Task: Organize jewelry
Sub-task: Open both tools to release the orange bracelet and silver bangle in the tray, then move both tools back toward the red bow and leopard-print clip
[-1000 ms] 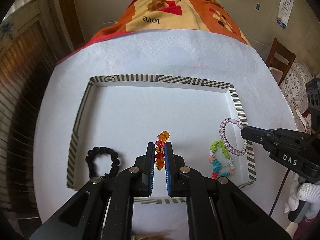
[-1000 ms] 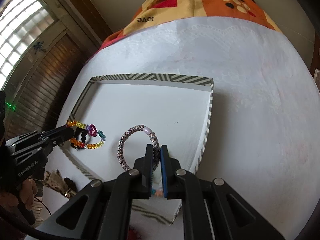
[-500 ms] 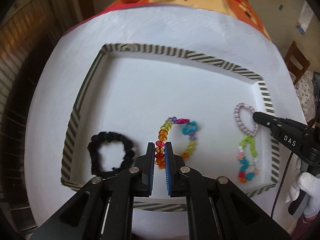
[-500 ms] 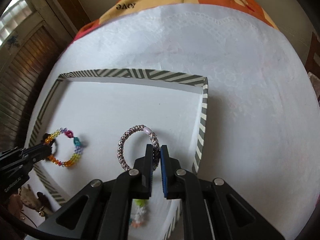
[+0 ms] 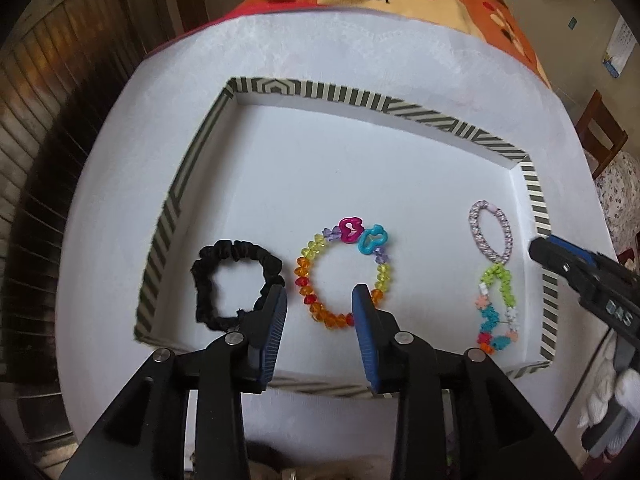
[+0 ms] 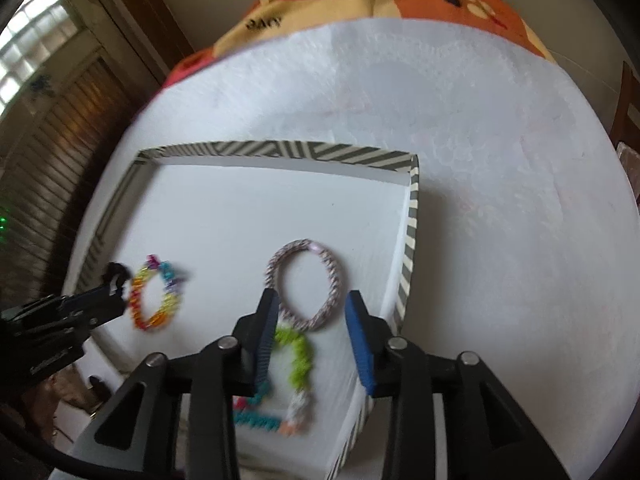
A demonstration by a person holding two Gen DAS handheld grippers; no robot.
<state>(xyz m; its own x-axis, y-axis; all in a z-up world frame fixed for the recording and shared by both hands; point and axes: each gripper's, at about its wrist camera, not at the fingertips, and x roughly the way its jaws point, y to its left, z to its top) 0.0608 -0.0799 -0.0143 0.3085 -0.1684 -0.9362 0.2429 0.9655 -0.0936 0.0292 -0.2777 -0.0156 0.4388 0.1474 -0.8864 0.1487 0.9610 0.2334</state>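
Left wrist view: left hand-held gripper [image 5: 319, 304] just opened, jaws wide, rainbow bead bracelet [image 5: 343, 277] loose between; bare tray [image 5: 538, 200] floor beyond.

In the right wrist view, motion blur smears the rainbow bead bracelet [image 6: 157, 297] and the green and teal charm bracelet [image 6: 291, 376], so we cannot make out single beads. The right gripper [image 6: 310, 308] hides part of that charm bracelet and the near arc of the pink woven bracelet [image 6: 305, 283]. In the left wrist view, we see a finger of the left gripper [image 5: 318, 304] covering one side of the black scrunchie [image 5: 236, 278]. The striped tray [image 5: 536, 200] loses its near rim behind both tools.
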